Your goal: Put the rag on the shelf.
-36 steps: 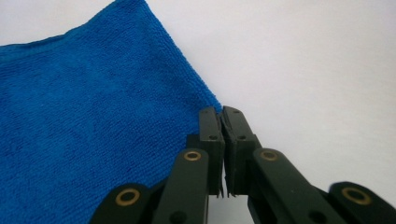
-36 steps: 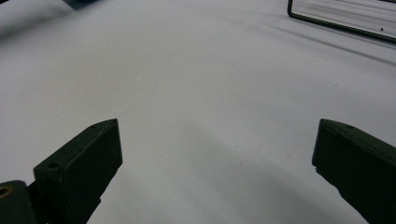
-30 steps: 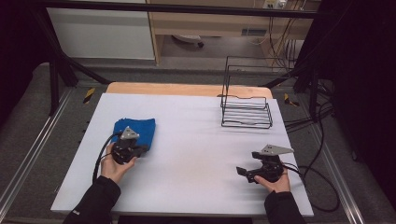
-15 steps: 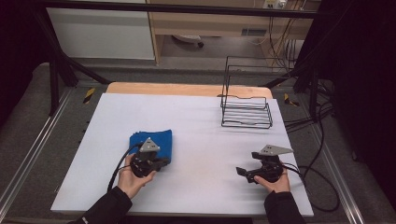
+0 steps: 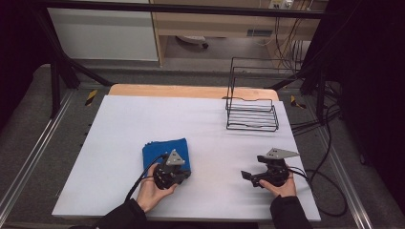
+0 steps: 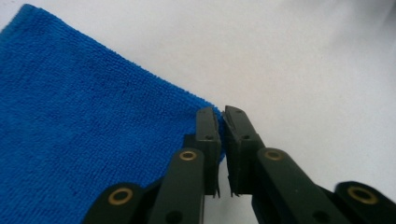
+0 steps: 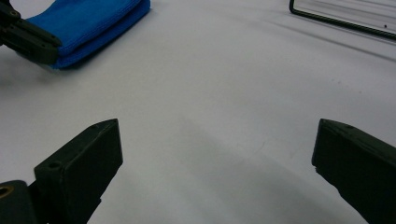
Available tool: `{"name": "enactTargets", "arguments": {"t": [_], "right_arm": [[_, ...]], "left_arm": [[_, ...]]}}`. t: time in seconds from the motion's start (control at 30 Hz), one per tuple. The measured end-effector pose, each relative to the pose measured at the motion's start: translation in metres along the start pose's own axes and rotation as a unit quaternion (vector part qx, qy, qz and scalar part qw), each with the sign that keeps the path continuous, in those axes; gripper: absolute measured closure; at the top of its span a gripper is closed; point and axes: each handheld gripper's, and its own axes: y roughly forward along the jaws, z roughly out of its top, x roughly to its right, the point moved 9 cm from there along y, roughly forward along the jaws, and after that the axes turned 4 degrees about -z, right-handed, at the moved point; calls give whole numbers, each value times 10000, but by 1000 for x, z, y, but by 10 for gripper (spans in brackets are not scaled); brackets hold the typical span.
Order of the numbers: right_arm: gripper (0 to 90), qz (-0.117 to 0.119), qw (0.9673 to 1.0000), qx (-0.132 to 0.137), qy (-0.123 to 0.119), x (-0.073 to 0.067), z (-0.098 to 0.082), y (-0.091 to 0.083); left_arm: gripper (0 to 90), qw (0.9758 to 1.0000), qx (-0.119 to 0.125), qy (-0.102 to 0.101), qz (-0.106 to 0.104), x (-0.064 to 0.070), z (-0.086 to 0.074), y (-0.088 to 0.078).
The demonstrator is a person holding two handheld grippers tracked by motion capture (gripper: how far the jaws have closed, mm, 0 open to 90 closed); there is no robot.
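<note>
The left tool [image 5: 173,172] sits at the blue cloth's [image 5: 160,151] near edge, wire rack [image 5: 251,107] well apart.

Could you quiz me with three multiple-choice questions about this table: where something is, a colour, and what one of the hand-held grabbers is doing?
1. Where does the black wire rack stand on the white table?
A. far right
B. near left
C. centre

2. What colour is the folded terry cloth?
A. red
B. blue
C. green

3. How are the left gripper's fingers?
A. wide open
B. shut on the cloth's corner
C. holding the rack

Answers: 1 A, the high view shows it at the far right edge. 2 B, blue in every view. 3 B, the left gripper view shows them pinching the cloth's corner, while the right gripper gapes open.
</note>
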Motion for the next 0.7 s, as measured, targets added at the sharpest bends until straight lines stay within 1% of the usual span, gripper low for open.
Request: {"name": "enactTargets", "arguments": {"t": [0.03, 0.07, 0.1, 0.13, 0.17, 0.2, 0.23, 0.27, 0.3, 0.33, 0.37, 0.4, 0.43, 0.53, 0.6, 0.63, 0.7], "right_arm": [[25, -6, 10000, 4, -2, 0, 0, 0], [26, -29, 10000, 2, 13, 0, 0, 0], [27, -50, 10000, 0, 17, 0, 1, 0], [29, -77, 10000, -6, 0, 0, 1, 0], [31, -111, 9999, -10, -14, -1, 2, 0], [33, -156, 9999, -6, -32, -2, 2, 1], [39, -195, 9998, -5, 13, -4, 4, 1], [47, -204, 9998, 31, 8, -6, 6, 2], [51, -219, 9997, 48, 24, -9, 8, 2], [56, -226, 9997, 73, 49, -11, 11, 3], [68, -206, 9997, 115, 56, -15, 14, 3], [78, -215, 9996, 129, 106, -19, 16, 4], [85, -228, 9995, 163, 111, -22, 19, 6], [123, -230, 9996, 158, 59, -37, 27, 13], [144, -155, 9998, 108, 53, -50, 31, 20], [151, -124, 9999, 86, 27, -57, 33, 25], [184, 10, 10000, 17, -17, -71, 37, 33]], "left_arm": [[797, 10000, 42, -3, -19, 0, 1, -2], [707, 10000, 77, 23, -30, -1, 2, -4], [664, 9999, 114, 60, -2, -3, 3, -11], [633, 9999, 114, 60, -2, -3, 3, -11], [600, 9999, 153, 77, 24, -5, 4, -16], [566, 9997, 206, 106, 95, -11, 4, -25], [526, 9997, 206, 106, 95, -11, 4, -25], [495, 9996, 219, 108, 133, -16, 4, -29], [470, 9993, 301, 46, 236, -26, 3, -40], [440, 9990, 335, -17, 290, -32, 2, -45], [402, 9990, 335, -17, 290, -32, 2, -45], [369, 9988, 367, -80, 323, -37, 0, -50], [339, 9981, 398, -177, 427, -49, -4, -61], [271, 9971, 399, -258, 593, -64, -16, -74], [215, 9964, 424, -329, 663, -71, -24, -81], [186, 9964, 424, -329, 663, -71, -24, -81], [157, 9959, 417, -387, 703, -78, -32, -86]]}}
